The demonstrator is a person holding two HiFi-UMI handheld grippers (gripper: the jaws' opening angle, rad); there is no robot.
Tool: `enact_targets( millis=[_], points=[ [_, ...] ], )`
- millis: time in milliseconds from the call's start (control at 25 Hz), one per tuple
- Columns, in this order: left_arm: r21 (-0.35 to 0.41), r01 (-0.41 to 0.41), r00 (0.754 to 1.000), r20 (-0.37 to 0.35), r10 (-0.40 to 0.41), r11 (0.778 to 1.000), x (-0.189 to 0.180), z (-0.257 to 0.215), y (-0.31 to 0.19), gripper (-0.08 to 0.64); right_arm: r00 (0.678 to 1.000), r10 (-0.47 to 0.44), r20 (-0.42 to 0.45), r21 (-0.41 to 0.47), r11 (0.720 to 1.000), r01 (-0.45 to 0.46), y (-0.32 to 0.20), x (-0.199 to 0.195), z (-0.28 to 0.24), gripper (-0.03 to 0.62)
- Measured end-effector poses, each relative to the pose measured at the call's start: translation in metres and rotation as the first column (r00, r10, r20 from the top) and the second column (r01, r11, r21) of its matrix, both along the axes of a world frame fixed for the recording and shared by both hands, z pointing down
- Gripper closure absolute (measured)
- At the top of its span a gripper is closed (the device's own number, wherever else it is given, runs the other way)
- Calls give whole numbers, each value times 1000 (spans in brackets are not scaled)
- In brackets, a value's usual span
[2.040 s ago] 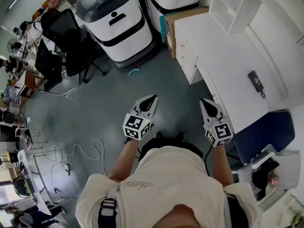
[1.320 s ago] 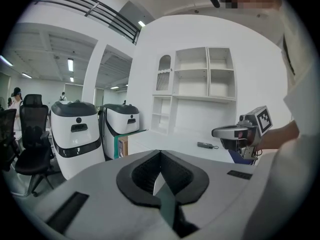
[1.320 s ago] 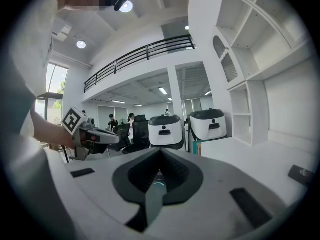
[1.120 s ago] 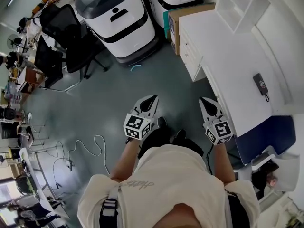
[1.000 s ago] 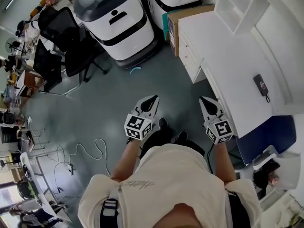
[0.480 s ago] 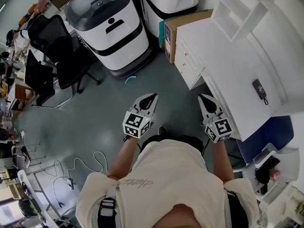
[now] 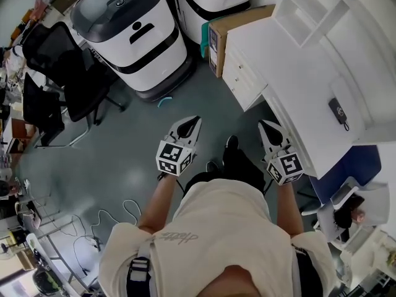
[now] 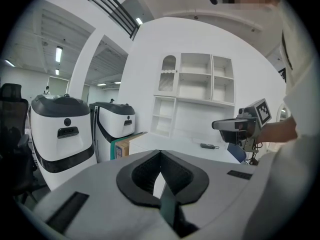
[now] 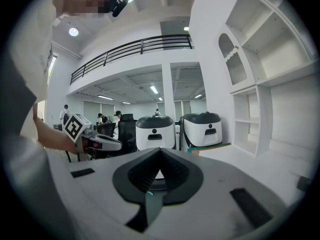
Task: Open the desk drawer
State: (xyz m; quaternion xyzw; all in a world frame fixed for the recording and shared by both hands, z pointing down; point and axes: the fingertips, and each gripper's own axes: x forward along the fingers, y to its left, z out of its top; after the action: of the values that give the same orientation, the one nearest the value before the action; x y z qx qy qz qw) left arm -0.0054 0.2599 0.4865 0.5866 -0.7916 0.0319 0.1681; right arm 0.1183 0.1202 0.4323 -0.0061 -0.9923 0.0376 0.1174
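- Left gripper (image 7: 195,121) and right gripper (image 7: 262,125): jaws pressed together, empty.
- Shoe (image 7: 231,143): has stepped forward between the grippers since the earlier frame.
- Desk drawers (image 7: 237,78): closed, ahead of the right gripper, apart from it.
- Drawers show in the head view only; the left gripper view adds the shelves (image 8: 195,91) above the desk.

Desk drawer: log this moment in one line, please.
phase: pre-contact | left gripper: jaws shut, empty | right gripper: jaws shut, empty | desk drawers: closed, untouched | desk: right of both grippers, no contact
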Motion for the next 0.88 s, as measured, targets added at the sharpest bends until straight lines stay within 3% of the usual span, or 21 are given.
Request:
enact_targets(
  millis=[480,880],
  points=[
    [-55,51,998,-36,-53,997,-79,25,-25,557,998,-49,-38,-29,998,48,-36,-86,28,591],
    [-64,41,999,-13,-41,997,-165,13,-123,557,993,-105,-55,-25,994,104,-119,-174,28,592]
  ],
)
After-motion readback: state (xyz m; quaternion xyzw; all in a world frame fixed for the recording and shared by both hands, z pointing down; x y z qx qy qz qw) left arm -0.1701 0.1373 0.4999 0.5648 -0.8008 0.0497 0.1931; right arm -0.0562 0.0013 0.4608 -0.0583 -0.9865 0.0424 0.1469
